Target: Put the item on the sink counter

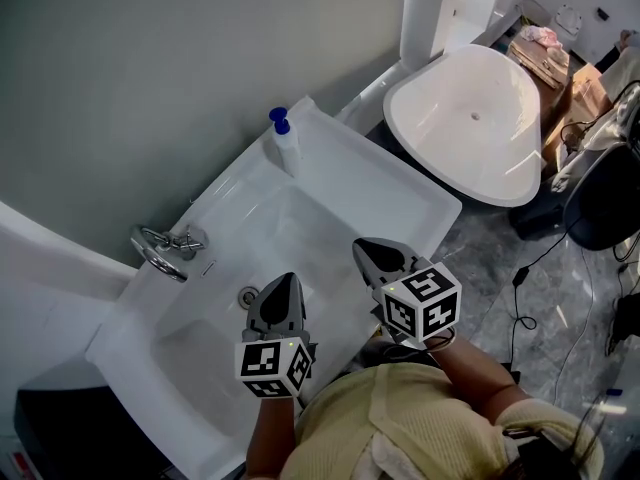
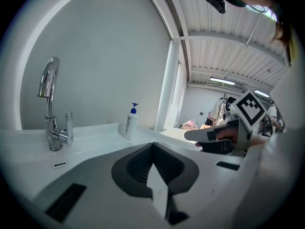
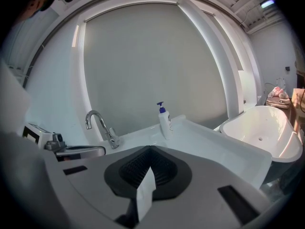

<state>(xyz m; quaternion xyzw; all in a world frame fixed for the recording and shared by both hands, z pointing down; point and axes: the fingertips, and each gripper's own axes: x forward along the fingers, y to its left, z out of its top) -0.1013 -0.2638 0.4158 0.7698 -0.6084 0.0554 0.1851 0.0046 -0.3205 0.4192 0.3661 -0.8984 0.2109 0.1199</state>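
A white soap bottle [image 1: 283, 140] with a blue pump stands upright on the white sink counter [image 1: 385, 183], at the back corner by the wall. It also shows as the soap bottle [image 2: 130, 123] in the left gripper view and the soap bottle [image 3: 165, 122] in the right gripper view. My left gripper [image 1: 283, 281] hovers over the basin near the drain, jaws shut and empty. My right gripper [image 1: 368, 249] hangs over the basin's front right part, jaws together with nothing in them. Both stay well short of the bottle.
A chrome faucet [image 1: 165, 248] sits on the counter's left side, with the drain [image 1: 249, 296] in the basin. A white bathtub [image 1: 470, 118] stands to the right. Cables and a dark chair [image 1: 605, 198] lie on the marble floor at the far right.
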